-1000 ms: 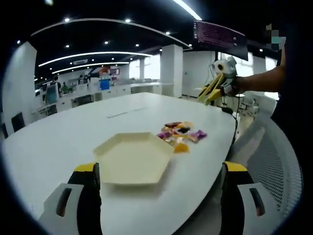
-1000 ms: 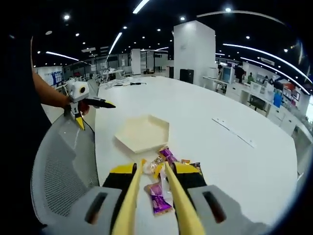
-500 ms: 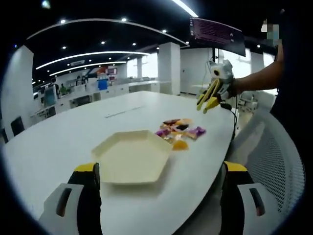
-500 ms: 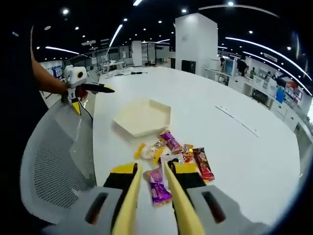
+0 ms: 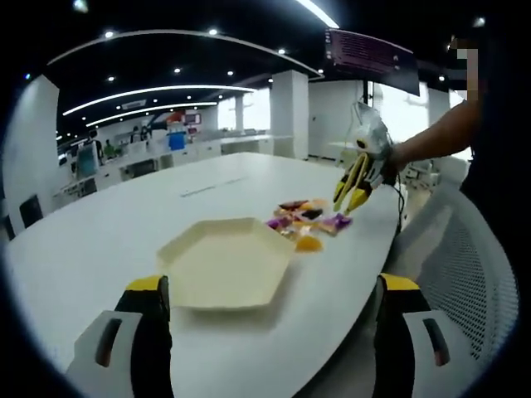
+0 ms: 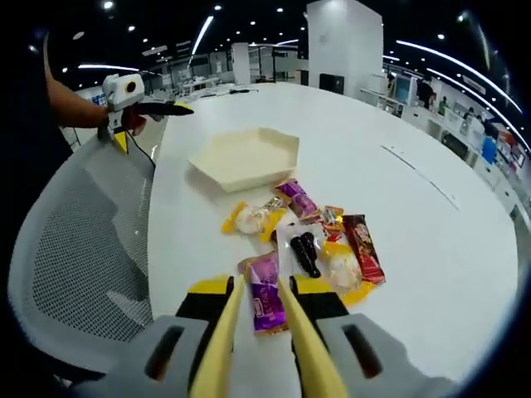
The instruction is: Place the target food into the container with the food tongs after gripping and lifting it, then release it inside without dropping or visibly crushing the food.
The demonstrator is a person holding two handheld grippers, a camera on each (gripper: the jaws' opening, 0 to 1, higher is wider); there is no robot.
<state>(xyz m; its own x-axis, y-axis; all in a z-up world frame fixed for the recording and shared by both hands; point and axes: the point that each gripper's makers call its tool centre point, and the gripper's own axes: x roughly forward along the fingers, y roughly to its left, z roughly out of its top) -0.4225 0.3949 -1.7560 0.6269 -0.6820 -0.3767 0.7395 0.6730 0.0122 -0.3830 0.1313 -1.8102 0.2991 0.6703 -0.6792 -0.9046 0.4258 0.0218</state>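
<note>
A cream hexagonal tray (image 5: 224,264) (image 6: 245,157) lies on the white table. Beside it is a pile of wrapped snacks (image 5: 305,222). My right gripper (image 6: 259,290) is shut on yellow food tongs (image 6: 221,352), whose arms stand slightly apart. A purple packet (image 6: 264,303) lies on the table between the tong tips. In the left gripper view the right gripper (image 5: 353,184) hangs low over the pile's far side. My left gripper (image 5: 272,286) is open wide with nothing in it, near the tray's front edge; it shows at the table's corner (image 6: 137,93) in the right gripper view.
Other snacks: a yellow-wrapped candy (image 6: 253,220), a second purple packet (image 6: 296,199), a black piece in clear wrap (image 6: 305,253), a dark red packet (image 6: 362,247). A grey mesh chair (image 6: 75,240) (image 5: 473,274) stands against the table's edge. A person's forearm (image 5: 431,141) reaches in.
My right gripper has come down and closer to the snack pile, so the purple packet now sits between the tong tips. The left gripper has stayed where it was.
</note>
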